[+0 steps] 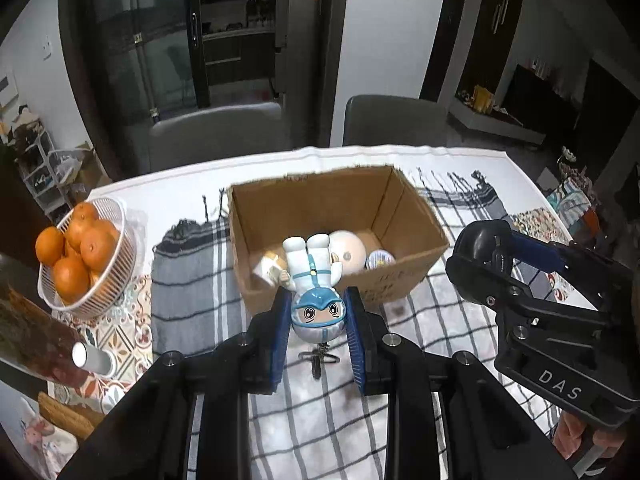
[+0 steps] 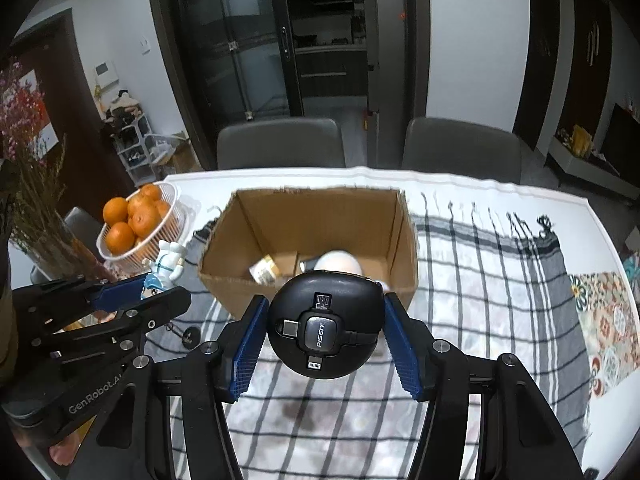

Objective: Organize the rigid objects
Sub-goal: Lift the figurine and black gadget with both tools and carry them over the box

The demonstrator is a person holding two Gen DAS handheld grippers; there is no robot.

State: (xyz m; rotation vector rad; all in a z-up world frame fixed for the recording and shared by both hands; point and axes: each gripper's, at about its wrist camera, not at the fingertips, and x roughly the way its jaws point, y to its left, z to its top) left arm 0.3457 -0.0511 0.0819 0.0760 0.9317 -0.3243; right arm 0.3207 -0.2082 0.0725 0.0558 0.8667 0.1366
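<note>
My left gripper [image 1: 318, 316] is shut on a white and blue astronaut figurine [image 1: 314, 284], held head toward me just in front of the open cardboard box [image 1: 404, 276]. My right gripper [image 2: 326, 330] is shut on a round black PISEN cable reel [image 2: 325, 326], held above the checked cloth at the box's near wall [image 2: 240, 292]. Inside the box lie a white round object [image 2: 338, 262], a small jar [image 2: 264, 270] and a small round tin [image 1: 380, 258]. The left gripper and figurine also show in the right wrist view [image 2: 160, 276]; the right gripper shows in the left wrist view [image 1: 520, 280].
A white basket of oranges [image 1: 120, 280] stands left of the box. A glass vase with dried flowers [image 2: 36, 208] is at the far left. A white cylinder [image 1: 94, 358] lies near the left edge. Two grey chairs [image 2: 280, 142] stand behind the table.
</note>
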